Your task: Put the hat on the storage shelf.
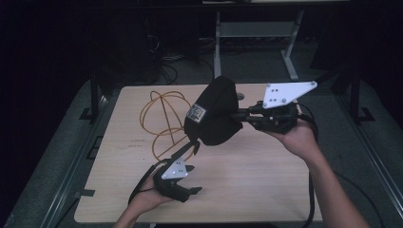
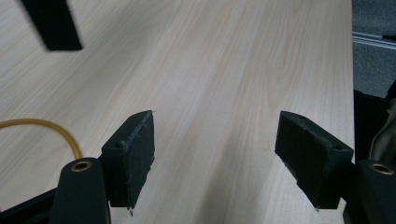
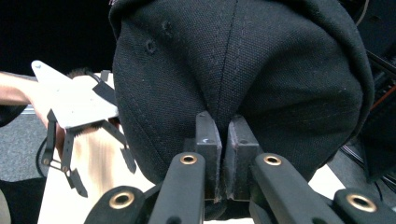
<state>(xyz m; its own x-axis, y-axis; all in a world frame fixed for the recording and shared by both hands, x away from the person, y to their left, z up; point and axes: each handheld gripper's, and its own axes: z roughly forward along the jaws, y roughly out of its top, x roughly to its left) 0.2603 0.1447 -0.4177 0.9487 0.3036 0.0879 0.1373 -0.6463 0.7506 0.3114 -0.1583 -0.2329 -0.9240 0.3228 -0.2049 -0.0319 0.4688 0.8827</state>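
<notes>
Nearest the person's edge of the pale wood-grain table (image 1: 247,185), the left gripper (image 1: 190,178) sits low over the near-left part of the surface with its black jaws spread wide and nothing between them; in the left gripper view its rough foam-like pads (image 2: 133,156) frame bare wood. A loose black strap (image 1: 183,152) hangs down from the cap towards this gripper, flat and limp like webbing.

Farther in, above the middle of the table and clear of the surface, the black cotton-twill baseball cap (image 1: 216,111) is held up in the air by the right gripper (image 1: 237,115). In the right gripper view the jaws are pressed nearly together on a fold of cloth (image 3: 224,140) low on the crown, where the stitched seams meet. The cap looks light and soft: the domed panels would crumple under a pinch, so a grip on fabric alone probably lets it swing and sag. The stiffer places, judged by shape, are the seams, the band and the strap; the hanging strap seems the natural hold for the free gripper. A small label (image 1: 195,113) is sewn on its side.

Towards the far-left corner lies a thin orange cable (image 1: 161,114) in loose springy loops, resting on the wood.
</notes>
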